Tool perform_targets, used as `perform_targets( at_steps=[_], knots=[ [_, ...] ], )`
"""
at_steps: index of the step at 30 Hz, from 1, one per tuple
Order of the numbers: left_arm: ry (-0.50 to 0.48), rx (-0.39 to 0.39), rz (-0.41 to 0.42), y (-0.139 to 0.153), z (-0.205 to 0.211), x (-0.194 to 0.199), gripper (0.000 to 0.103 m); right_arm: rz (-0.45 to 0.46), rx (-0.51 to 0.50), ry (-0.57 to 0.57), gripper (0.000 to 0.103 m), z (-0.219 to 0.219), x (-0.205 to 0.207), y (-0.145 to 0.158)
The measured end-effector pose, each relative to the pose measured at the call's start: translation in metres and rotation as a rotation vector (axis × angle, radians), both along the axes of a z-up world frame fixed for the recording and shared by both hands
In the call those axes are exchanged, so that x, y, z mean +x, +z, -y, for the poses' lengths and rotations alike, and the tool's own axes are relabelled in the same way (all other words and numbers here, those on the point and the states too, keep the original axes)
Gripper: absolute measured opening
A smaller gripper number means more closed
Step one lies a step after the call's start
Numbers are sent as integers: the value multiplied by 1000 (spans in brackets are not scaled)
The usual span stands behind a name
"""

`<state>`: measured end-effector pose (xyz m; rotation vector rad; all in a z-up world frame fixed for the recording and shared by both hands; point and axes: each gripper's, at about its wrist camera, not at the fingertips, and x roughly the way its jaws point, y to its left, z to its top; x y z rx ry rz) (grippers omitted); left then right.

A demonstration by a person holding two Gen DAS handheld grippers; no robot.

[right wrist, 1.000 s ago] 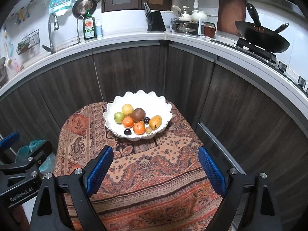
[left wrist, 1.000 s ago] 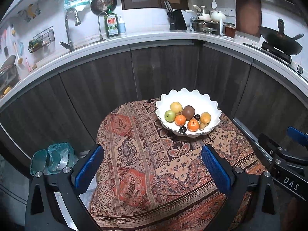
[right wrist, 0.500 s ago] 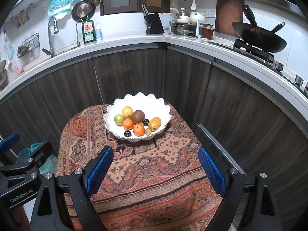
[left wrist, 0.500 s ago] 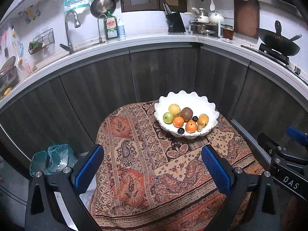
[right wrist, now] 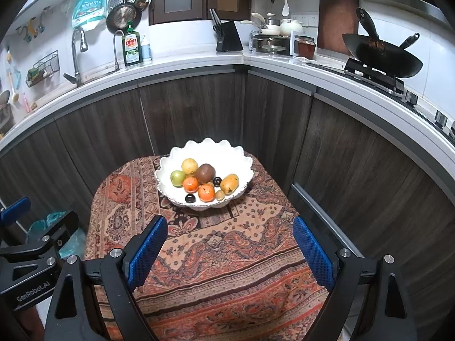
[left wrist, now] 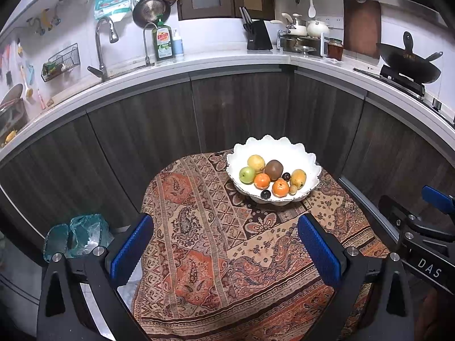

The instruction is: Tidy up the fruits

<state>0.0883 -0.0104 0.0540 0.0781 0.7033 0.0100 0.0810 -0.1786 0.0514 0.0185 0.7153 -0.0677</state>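
A white scalloped bowl [left wrist: 308, 159] [right wrist: 244, 156] stands at the far end of a small table under a patterned cloth [left wrist: 204, 250] [right wrist: 227, 255]. In it lie a yellow lemon [left wrist: 256, 163], a green apple [left wrist: 246, 174], a brown kiwi [left wrist: 273, 169], two oranges [left wrist: 262, 180], a yellow mango [left wrist: 298, 178] and small dark plums [left wrist: 265, 194]. My left gripper [left wrist: 224, 248] hangs open over the near half of the cloth, nothing between its blue pads. My right gripper [right wrist: 226, 248] is open and empty too, well short of the bowl.
Dark cabinet fronts [left wrist: 241, 113] curve closely behind the table under a white counter. On the counter are a sink tap [left wrist: 102, 42], a dish soap bottle [left wrist: 163, 42], a knife block [left wrist: 257, 35], pots and a wok [left wrist: 409, 59]. A teal bag [left wrist: 82, 234] lies on the floor at left.
Both views have drifted very slightly, so the bowl sits a touch lower in them. Both grippers stay open, and the fruit has not moved.
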Motion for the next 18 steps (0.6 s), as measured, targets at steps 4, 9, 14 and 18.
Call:
perform_targets(
  at_steps=[4,9,14,18],
  knots=[
    [-1,1,0,1,0,0,103,0,1,-1,91,-1,0,1],
    [0,0,1,1,0,-1,103,1,3,-1,91,-3,-1,2],
    [-4,-6,-7,1,0,-2,103,1,5,-3,91,-4,-1,3],
    [-8,-6,-10,1,0,-1,103,1,6,0,91,-3,-2,3]
  ],
)
